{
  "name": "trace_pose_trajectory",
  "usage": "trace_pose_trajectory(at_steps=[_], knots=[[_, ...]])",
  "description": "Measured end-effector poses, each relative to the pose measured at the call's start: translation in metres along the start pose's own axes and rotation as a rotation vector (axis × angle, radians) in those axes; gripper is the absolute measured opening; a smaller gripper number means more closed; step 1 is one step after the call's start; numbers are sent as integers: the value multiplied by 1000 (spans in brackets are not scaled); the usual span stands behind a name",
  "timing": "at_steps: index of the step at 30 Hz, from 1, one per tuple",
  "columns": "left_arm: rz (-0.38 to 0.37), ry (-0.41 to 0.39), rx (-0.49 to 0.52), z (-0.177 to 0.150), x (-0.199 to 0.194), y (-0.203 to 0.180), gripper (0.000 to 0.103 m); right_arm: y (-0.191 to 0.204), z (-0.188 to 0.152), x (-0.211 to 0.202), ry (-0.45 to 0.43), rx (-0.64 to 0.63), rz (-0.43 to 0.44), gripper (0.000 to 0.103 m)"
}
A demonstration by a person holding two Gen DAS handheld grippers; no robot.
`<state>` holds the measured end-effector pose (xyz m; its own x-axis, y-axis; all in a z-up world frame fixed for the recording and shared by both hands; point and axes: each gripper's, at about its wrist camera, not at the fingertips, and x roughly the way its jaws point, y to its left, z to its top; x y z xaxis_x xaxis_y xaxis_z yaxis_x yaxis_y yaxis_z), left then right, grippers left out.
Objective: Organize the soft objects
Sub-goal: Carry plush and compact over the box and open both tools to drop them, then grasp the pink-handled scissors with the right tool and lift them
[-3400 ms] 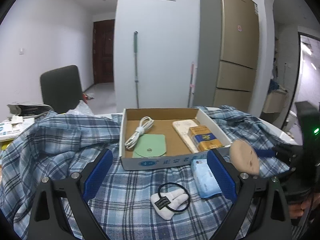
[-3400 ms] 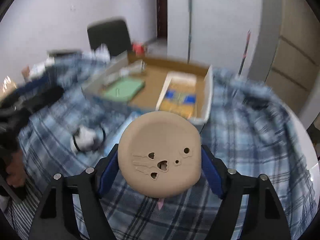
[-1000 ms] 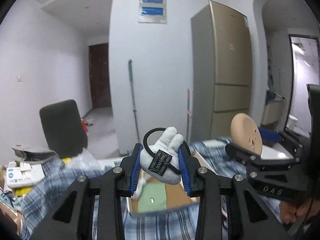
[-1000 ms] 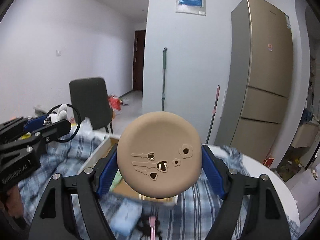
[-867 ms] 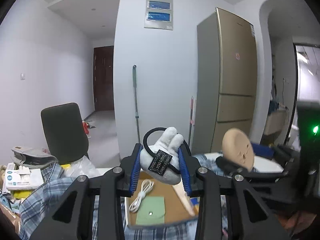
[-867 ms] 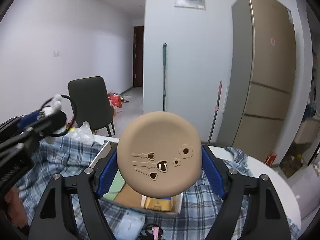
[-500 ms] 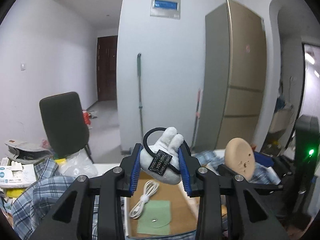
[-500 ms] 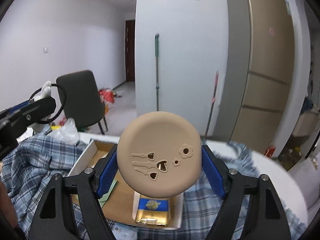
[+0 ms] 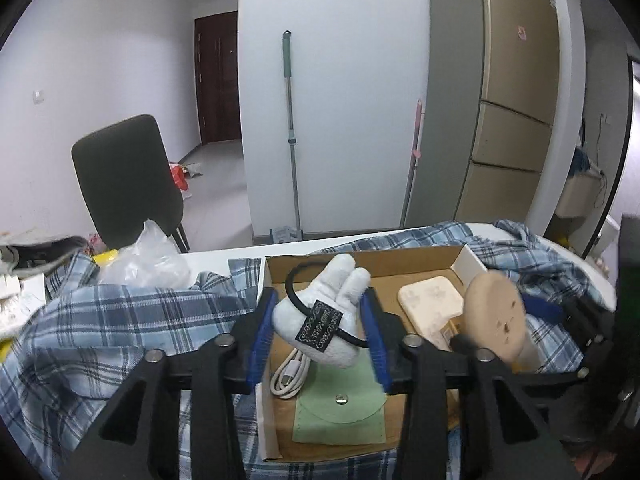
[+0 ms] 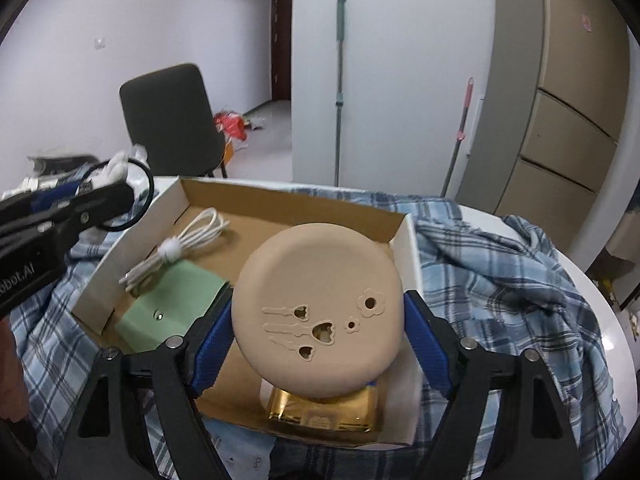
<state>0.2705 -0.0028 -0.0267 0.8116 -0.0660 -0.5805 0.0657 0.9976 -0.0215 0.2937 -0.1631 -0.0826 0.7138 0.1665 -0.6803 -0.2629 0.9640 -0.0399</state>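
Observation:
My left gripper (image 9: 318,338) is shut on a white plush hand toy (image 9: 324,312) with a black hair tie looped around it, held above the left part of the cardboard box (image 9: 400,258). My right gripper (image 10: 318,338) is shut on a round beige soft pad (image 10: 318,316) with cut-out patterns, held over the box's (image 10: 280,200) right side. The pad also shows in the left wrist view (image 9: 494,316). The left gripper with the toy shows at the left of the right wrist view (image 10: 100,184).
The box holds a coiled white cable (image 10: 180,244), a green pouch (image 10: 168,308), a gold packet (image 10: 320,408) and a cream case (image 9: 432,308). It sits on a blue plaid cloth (image 10: 500,280) over a white table. A dark chair (image 9: 128,184) stands behind.
Both grippers have come down from a raised position toward the box, each still holding its object. The box now fills the lower view.

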Motion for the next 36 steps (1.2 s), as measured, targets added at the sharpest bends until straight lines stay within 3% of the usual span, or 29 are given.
trace_pose_trajectory(at_steps=[1, 3, 13, 18, 27, 36], knots=[[-2, 0, -9, -2, -1, -1, 54, 2, 0, 1, 4, -9, 1, 81], [-24, -11, -40, -4, -5, 0, 74, 7, -1, 3, 9, -28, -2, 85], [-12, -71, -51, 0, -18, 2, 74, 6, 6, -10, -38, -19, -16, 91], [-23, -88, -76, 7, -32, 4, 74, -5, 19, -41, -98, 18, -40, 91], [-46, -184, -85, 20, -99, -6, 74, -8, 19, -128, -234, -23, -66, 91], [-28, -220, -41, -7, -153, -29, 74, -8, -5, -173, -293, -16, -57, 94]])
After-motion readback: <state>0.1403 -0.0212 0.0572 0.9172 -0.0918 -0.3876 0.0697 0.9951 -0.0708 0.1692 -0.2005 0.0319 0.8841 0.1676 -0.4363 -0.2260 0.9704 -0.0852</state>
